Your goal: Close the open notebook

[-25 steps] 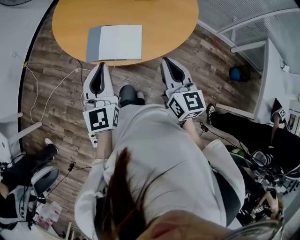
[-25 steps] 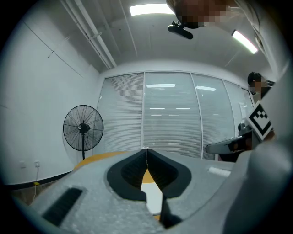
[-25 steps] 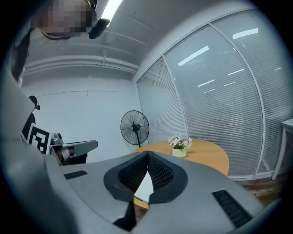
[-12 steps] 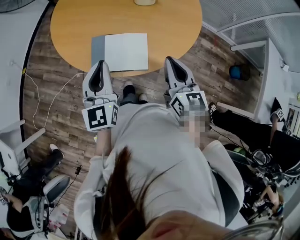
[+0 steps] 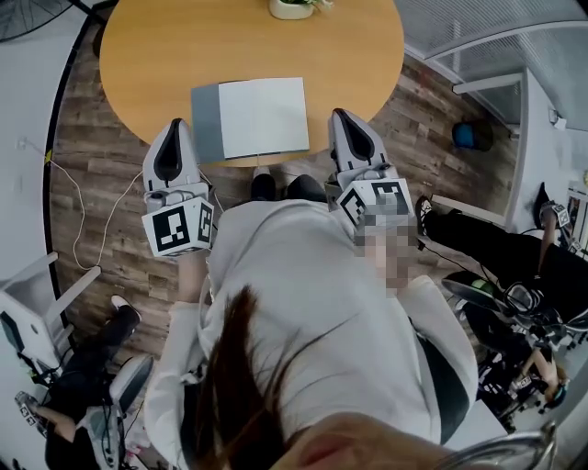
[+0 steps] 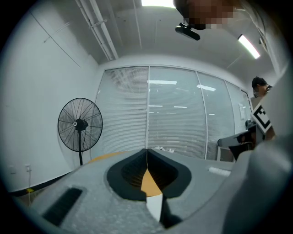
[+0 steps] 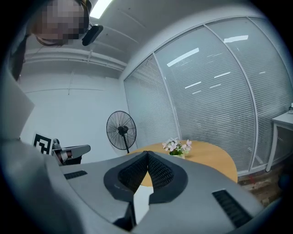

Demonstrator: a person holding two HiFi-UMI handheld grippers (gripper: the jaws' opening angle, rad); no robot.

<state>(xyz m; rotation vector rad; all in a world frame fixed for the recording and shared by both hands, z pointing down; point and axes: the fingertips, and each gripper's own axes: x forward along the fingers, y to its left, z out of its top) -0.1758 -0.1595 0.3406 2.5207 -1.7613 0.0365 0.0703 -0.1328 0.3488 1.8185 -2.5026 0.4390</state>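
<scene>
The notebook [image 5: 251, 118] lies open on the round wooden table [image 5: 147, 46], near its front edge, with a grey left leaf and a white right leaf. My left gripper [image 5: 171, 127] hovers at the table's edge just left of the notebook, jaws shut and empty. My right gripper [image 5: 343, 116] hovers just right of the notebook, also shut and empty. In the left gripper view the closed jaws [image 6: 147, 151] frame a strip of table and a sliver of the white page [image 6: 154, 206]. The right gripper view shows the same past its closed jaws [image 7: 147, 154], with the white page [image 7: 142, 199] below.
A small pot of flowers [image 5: 294, 7] stands at the table's far edge. A pedestal fan [image 6: 80, 124] stands by the blinds behind the table. A cable [image 5: 83, 211] trails over the wooden floor at left. Seated people and chairs [image 5: 55, 367] are at both sides.
The table and notebook have come closer in the head view. Both grippers have moved forward to the table's edge, the left one drifting further left of the notebook.
</scene>
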